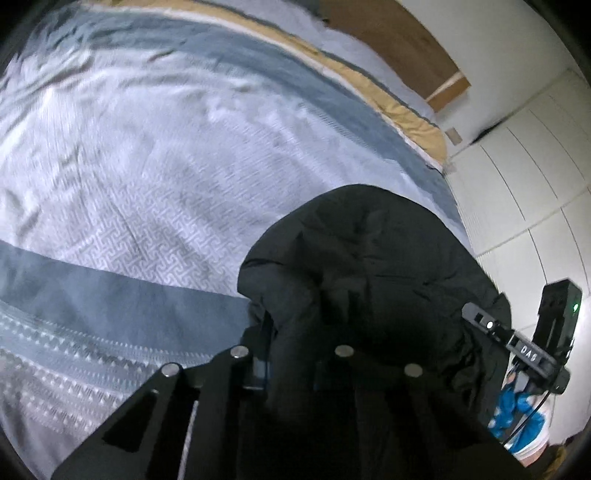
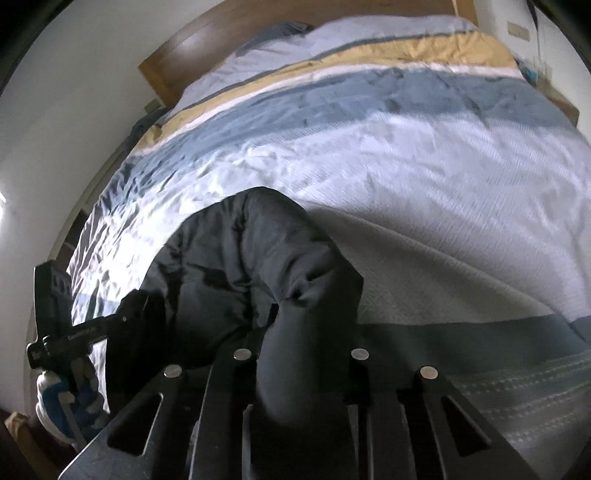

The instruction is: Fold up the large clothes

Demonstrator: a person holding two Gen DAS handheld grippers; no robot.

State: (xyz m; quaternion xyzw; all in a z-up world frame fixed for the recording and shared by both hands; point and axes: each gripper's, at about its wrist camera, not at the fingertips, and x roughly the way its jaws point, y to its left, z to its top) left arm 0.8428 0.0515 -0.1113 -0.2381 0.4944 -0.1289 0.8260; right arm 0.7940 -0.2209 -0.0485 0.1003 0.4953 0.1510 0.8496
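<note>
A black padded jacket (image 1: 369, 258) lies bunched near the bed's edge; it also shows in the right wrist view (image 2: 236, 258). My left gripper (image 1: 295, 365) is shut on a fold of the jacket, which fills the space between its fingers. My right gripper (image 2: 299, 354) is shut on another fold of the jacket, dark cloth bulging up between its fingers. The right gripper shows in the left wrist view (image 1: 524, 343), held by a blue-and-white gloved hand (image 1: 517, 417). The left gripper shows in the right wrist view (image 2: 77, 332) beside the jacket.
The bed is covered with a quilt (image 1: 166, 166) in white, grey-blue and yellow bands, seen also in the right wrist view (image 2: 406, 166). A wooden headboard (image 2: 229, 33) stands at the far end. White panelled wardrobe doors (image 1: 524, 192) run along the bed's side.
</note>
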